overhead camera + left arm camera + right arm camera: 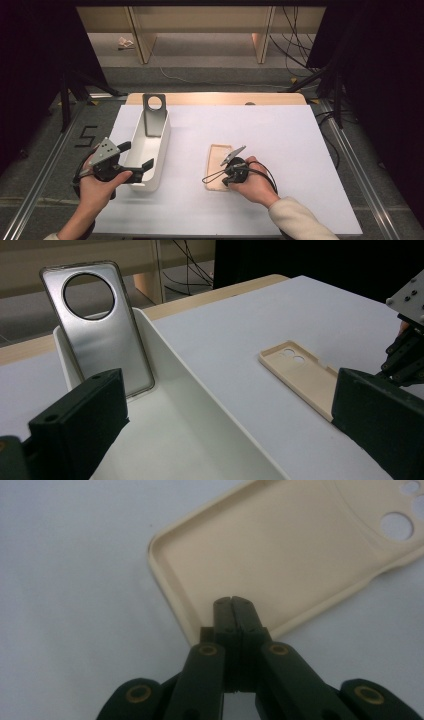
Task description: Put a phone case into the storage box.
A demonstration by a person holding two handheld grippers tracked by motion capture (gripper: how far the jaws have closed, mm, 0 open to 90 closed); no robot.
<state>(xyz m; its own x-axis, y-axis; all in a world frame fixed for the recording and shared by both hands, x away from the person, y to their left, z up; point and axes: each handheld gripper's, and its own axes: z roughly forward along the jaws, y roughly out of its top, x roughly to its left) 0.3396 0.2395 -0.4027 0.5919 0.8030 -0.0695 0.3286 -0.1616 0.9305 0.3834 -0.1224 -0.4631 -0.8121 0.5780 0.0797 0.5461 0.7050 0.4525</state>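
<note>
Here the beige phone case (218,165) lies flat on the white table cover (280,150), hollow side up, long axis running away from the person, camera holes at the far end. The right gripper (232,600) hovers over its near end, jaws pressed together, holding nothing. The left gripper (137,155) gapes empty around the white bin's (162,150) near corner.

Your right gripper (232,602), jaws pressed together, is hovering right over the beige phone case (280,555). The case is lying flat, hollow side up, its near edge under the tips and its round camera holes at the end farthest from them.
</note>
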